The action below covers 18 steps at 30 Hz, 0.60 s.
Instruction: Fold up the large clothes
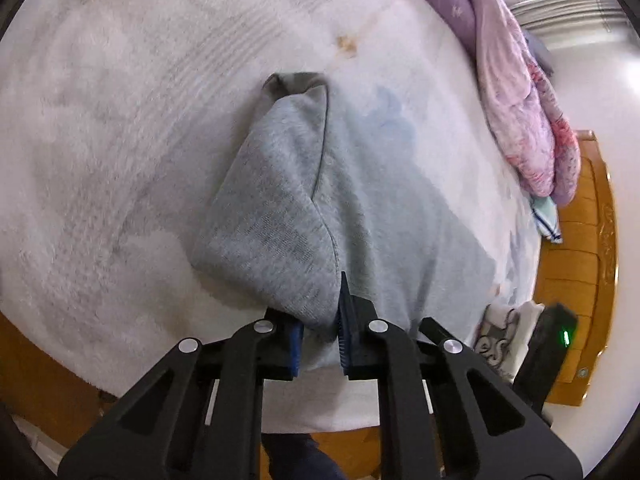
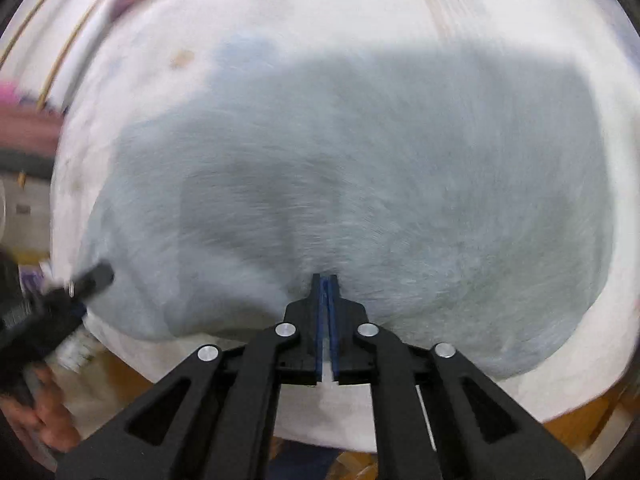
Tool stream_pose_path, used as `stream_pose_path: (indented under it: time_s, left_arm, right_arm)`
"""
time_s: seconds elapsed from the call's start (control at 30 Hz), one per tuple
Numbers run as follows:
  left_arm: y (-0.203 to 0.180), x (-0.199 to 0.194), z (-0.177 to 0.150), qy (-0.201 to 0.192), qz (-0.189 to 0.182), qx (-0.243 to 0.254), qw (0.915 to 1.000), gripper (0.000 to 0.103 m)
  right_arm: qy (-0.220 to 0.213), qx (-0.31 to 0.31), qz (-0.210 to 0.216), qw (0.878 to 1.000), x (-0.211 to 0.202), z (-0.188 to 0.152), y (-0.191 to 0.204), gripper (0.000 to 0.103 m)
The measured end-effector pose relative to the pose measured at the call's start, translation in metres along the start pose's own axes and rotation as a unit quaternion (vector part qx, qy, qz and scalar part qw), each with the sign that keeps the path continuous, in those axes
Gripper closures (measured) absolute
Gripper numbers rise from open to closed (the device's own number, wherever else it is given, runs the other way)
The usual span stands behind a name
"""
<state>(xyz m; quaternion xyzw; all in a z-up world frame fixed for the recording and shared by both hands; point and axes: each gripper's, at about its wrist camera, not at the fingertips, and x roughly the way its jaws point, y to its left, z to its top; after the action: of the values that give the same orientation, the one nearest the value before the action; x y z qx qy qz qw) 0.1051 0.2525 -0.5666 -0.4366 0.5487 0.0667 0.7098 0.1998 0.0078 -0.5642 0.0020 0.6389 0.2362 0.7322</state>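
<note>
A large grey sweatshirt (image 1: pixel 360 200) lies spread on a white fluffy bed cover (image 1: pixel 120 140). My left gripper (image 1: pixel 320 320) is shut on a thick fold of the sweatshirt, a sleeve or side part (image 1: pixel 276 208) that is lifted and drawn over the body of the garment. In the right wrist view, which is blurred by motion, the sweatshirt (image 2: pixel 360 180) fills most of the frame. My right gripper (image 2: pixel 326 284) is shut, its tips at the near edge of the grey cloth; whether cloth is pinched cannot be told. The left gripper (image 2: pixel 86 280) shows at the left edge.
A pink and purple quilt (image 1: pixel 520 100) is bunched along the far right of the bed. A wooden bed frame (image 1: pixel 576 260) runs along the right. A black device with a green light (image 1: pixel 556 332) and a patterned cloth (image 1: pixel 500 336) sit at the bed corner.
</note>
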Motion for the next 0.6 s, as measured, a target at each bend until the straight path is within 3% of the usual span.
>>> stream_pose_path:
  time_s: [0.13,0.2,0.43,0.6]
  left_arm:
    - [-0.009,0.006,0.01,0.012,-0.011,-0.028,0.9995,0.09]
    - [-0.005,0.006,0.01,0.019,-0.015,-0.037,0.999,0.09]
    - [0.022,0.002,0.019,0.049,-0.042,-0.07,0.9955,0.09]
    - [0.029,0.005,0.025,0.061,-0.05,-0.069,0.9944,0.09]
  right_arm:
    - [-0.068,-0.108,0.044,0.991,-0.032,-0.017,0.046,0.048]
    - [-0.073,-0.148,0.06,0.984,-0.027,-0.022,0.066,0.041]
    - [-0.081,-0.245,0.054,0.965,0.031,-0.031,0.116,0.04]
    - [-0.1,-0.288,0.004,0.952,0.067,-0.039,0.133,0.033]
